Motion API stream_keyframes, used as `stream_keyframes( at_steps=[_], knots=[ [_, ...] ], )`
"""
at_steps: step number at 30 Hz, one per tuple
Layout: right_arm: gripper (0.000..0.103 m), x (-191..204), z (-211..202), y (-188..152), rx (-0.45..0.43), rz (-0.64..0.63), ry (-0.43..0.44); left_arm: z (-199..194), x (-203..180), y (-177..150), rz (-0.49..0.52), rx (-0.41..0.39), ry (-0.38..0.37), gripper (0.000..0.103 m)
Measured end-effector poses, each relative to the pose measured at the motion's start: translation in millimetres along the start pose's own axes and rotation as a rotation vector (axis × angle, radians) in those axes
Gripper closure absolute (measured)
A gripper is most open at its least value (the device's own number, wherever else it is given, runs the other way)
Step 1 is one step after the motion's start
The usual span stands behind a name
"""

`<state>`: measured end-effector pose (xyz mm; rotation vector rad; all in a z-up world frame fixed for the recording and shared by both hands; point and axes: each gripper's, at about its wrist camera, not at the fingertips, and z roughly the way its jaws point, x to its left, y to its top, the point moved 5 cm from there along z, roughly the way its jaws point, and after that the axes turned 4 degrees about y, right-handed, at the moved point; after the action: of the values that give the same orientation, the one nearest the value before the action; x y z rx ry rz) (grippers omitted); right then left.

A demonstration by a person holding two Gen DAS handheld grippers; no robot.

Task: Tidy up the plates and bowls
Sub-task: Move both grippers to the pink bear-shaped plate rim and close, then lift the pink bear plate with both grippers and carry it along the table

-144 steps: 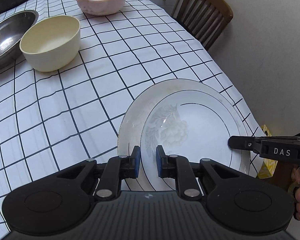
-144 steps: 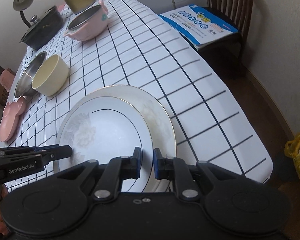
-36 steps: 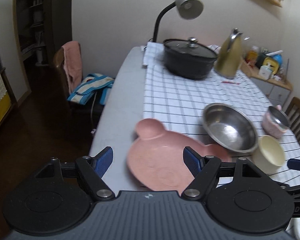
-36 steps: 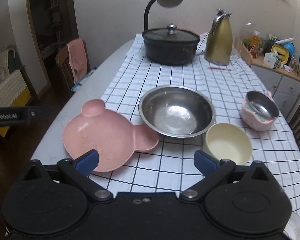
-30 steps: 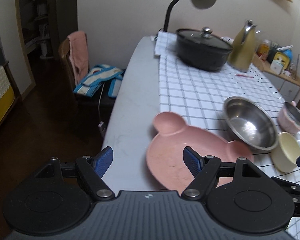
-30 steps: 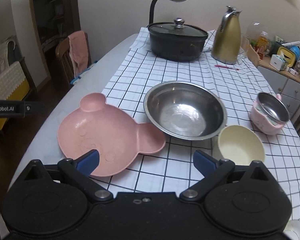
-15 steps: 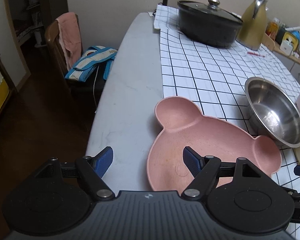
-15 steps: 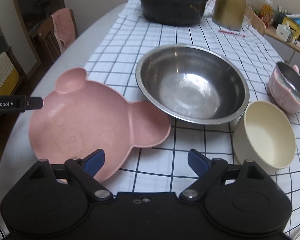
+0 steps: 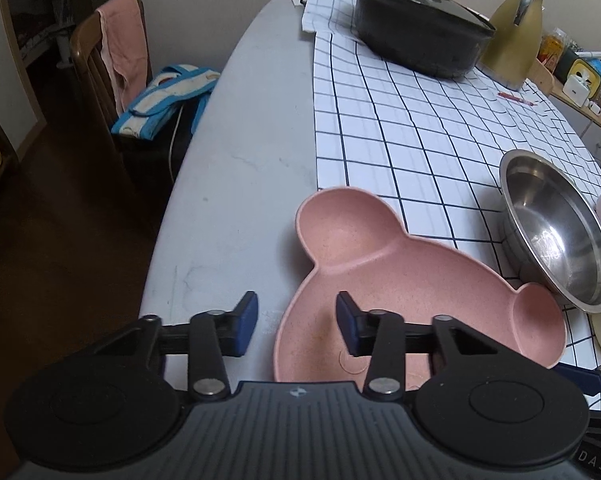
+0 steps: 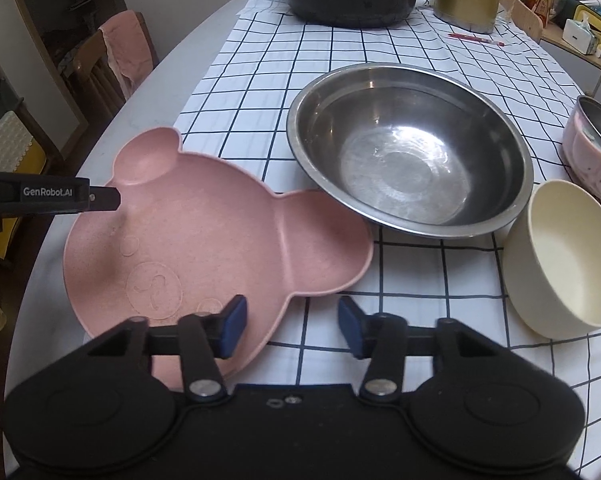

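Fingers [image 9: 246, 328] closing astride pink plate [image 9: 420, 280] rim, untouched.

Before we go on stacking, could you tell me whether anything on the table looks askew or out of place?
Only the pink plate: it lies half on the checked cloth and half on the bare table, one ear tucked under the steel bowl rim. Nothing looks spilled or damaged.

Grey oval table [image 9: 236, 168], checked cloth [image 10: 400, 52], pink bear plate [image 10: 204, 248] straddling the cloth's edge
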<state>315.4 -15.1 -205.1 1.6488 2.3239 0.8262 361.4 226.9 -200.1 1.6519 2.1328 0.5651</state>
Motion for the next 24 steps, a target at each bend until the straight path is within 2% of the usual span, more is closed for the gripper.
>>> stream_keyframes(
  at_steps=[2, 4, 6, 8, 11, 24],
  knots=[
    [0.067, 1, 1, -1, 0.005, 0.003, 0.002, 2, 1, -1, -0.006, 0.014, -0.008, 0.071],
    [0.070, 2, 1, -2, 0.005, 0.000, 0.000, 3, 2, -2, -0.011, 0.023, -0.014, 0.071],
    [0.071, 3, 1, -2, 0.004, -0.002, -0.012, 4, 2, -2, -0.016, 0.029, -0.023, 0.077],
    [0.082, 8, 1, -3, 0.003, -0.012, -0.007, 3, 2, -1, -0.021, 0.029, -0.025, 0.082],
    [0.088, 13, 0, -3, -0.004, -0.028, -0.016, 2, 4, -3, -0.022, 0.027, -0.016, 0.088],
    [0.091, 20, -13, -13, -0.017, -0.066, -0.016, -23, 15, -24, -0.057, 0.041, -0.025, 0.088]
  ],
)
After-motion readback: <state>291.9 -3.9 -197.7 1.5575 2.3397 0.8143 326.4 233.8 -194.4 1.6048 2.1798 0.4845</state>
